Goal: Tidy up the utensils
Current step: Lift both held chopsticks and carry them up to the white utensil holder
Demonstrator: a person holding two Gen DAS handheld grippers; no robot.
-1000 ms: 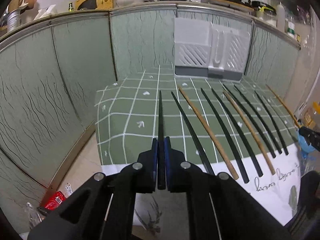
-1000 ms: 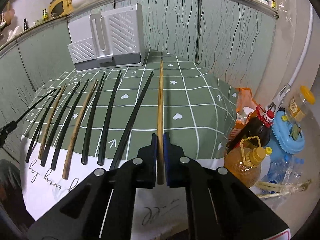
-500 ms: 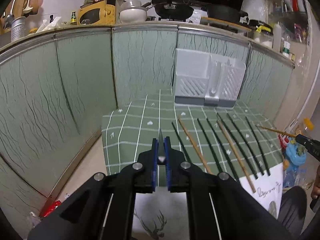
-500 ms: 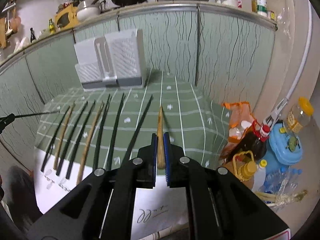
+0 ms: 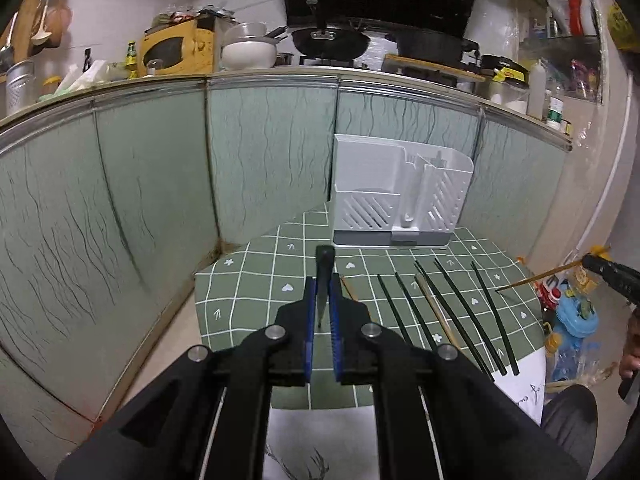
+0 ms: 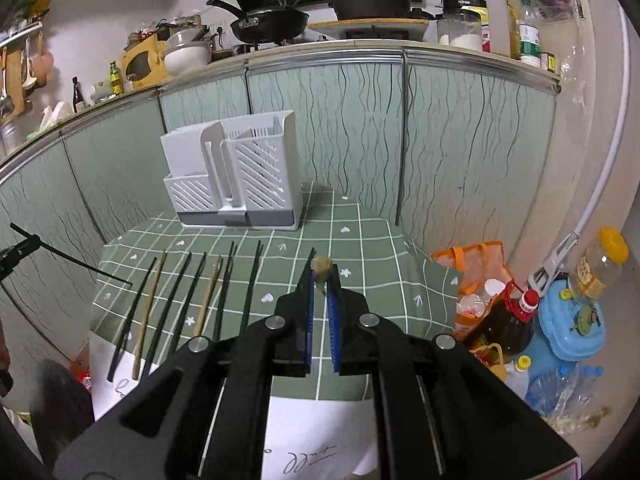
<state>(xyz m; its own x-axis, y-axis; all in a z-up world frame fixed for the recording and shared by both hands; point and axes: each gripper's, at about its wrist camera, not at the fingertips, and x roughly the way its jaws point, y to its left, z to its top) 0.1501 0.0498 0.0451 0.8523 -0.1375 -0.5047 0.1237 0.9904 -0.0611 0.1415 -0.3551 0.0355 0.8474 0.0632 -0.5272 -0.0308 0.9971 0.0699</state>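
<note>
My left gripper point(image 5: 322, 292) is shut on a black chopstick point(image 5: 324, 268), held up above the green checked table and seen end-on. My right gripper point(image 6: 321, 280) is shut on a wooden chopstick point(image 6: 321, 267), also lifted and seen end-on; this chopstick shows from the side in the left wrist view point(image 5: 540, 278). Several black and wooden chopsticks point(image 5: 440, 312) lie in a row on the cloth, also in the right wrist view point(image 6: 188, 300). A white slotted utensil holder point(image 5: 396, 196) stands at the table's back point(image 6: 236, 180).
Green cabinet panels point(image 5: 264, 160) wall the table's back and left. Oil bottles point(image 6: 504, 320), an orange bag point(image 6: 476, 276) and a blue container point(image 6: 572, 328) crowd the floor at the right. White paper point(image 6: 304, 440) lies at the table's front edge.
Both grippers have lifted their chopsticks off the cloth and risen, tilting them up so that each now points toward its camera's line of sight.
</note>
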